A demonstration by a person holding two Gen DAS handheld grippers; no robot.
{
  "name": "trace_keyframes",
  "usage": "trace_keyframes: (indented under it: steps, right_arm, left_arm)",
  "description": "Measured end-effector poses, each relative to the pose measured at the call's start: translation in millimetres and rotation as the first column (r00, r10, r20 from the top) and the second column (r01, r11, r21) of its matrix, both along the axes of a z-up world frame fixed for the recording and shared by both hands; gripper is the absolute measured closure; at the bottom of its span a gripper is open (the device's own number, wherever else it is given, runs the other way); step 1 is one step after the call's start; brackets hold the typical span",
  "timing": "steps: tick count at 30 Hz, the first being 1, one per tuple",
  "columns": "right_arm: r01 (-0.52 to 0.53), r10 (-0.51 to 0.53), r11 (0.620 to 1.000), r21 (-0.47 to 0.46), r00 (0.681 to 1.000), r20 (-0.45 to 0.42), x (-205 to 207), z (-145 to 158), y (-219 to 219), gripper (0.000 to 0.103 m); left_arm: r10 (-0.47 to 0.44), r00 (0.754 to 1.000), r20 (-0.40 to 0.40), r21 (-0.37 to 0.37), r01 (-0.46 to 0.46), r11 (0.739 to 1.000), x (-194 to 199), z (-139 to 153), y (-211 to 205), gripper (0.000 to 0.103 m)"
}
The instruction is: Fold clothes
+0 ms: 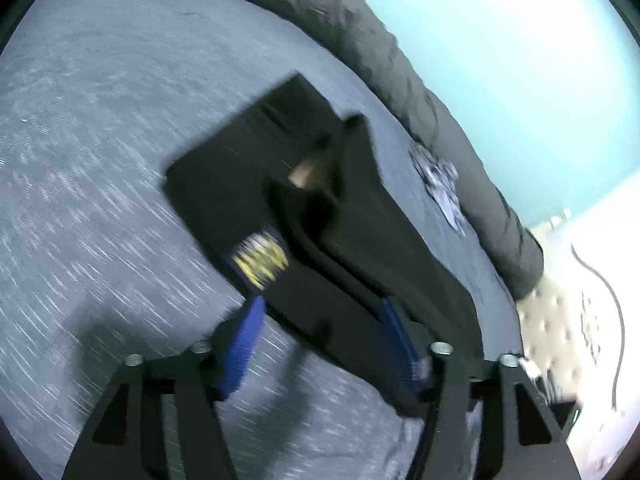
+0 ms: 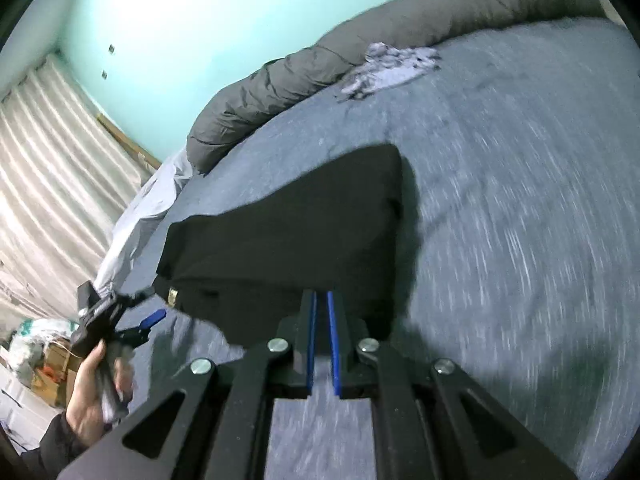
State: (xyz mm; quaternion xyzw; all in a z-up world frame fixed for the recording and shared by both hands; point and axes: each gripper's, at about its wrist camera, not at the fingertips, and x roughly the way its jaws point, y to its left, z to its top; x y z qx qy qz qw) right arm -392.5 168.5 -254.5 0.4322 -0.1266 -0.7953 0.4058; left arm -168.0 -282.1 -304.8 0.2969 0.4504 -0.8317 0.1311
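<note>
A black garment [image 1: 248, 176] with a yellow label [image 1: 262, 258] lies folded on the grey bed [image 1: 88, 128]; motion blur softens it. My left gripper [image 1: 322, 302] is open, its blue pads [image 1: 244, 344] wide apart around the garment's near edge. In the right wrist view the garment [image 2: 296, 216] is raised at its near edge, throwing a shadow to the right. My right gripper [image 2: 321, 298] is shut on that near edge. A hand [image 2: 92, 384] holds the left gripper [image 2: 148, 306] by the garment's left corner.
A rolled dark grey duvet [image 2: 288, 76] runs along the teal wall [image 2: 192, 20]. A small white-patterned cloth [image 2: 388, 64] lies beside it. A pale sheet [image 2: 148, 204] hangs off the bed's edge near the curtain [image 2: 48, 152]. Boxes and bags [image 2: 44, 356] sit on the floor.
</note>
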Motion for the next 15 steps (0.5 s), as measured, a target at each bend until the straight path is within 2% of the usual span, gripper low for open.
trace_keyframes:
  steps: [3, 11, 15]
  right_arm:
    - [0.015, -0.015, 1.0, -0.02, 1.0, 0.007, 7, -3, 11, 0.096]
    - [0.056, -0.054, 0.996, -0.073, 0.998, 0.027, 25, -12, 40, 0.095]
    - [0.058, -0.055, 0.996, -0.064, 0.998, 0.043, 24, -21, 41, 0.094]
  left_arm:
    - [0.029, 0.999, 0.015, -0.014, -0.029, 0.999, 8, -2, -16, 0.023]
    - [0.071, 0.997, 0.03, -0.04, -0.07, 0.997, -18, -14, -32, 0.023]
    - [0.092, 0.994, 0.052, -0.077, -0.088, 0.993, -28, -15, -34, 0.015]
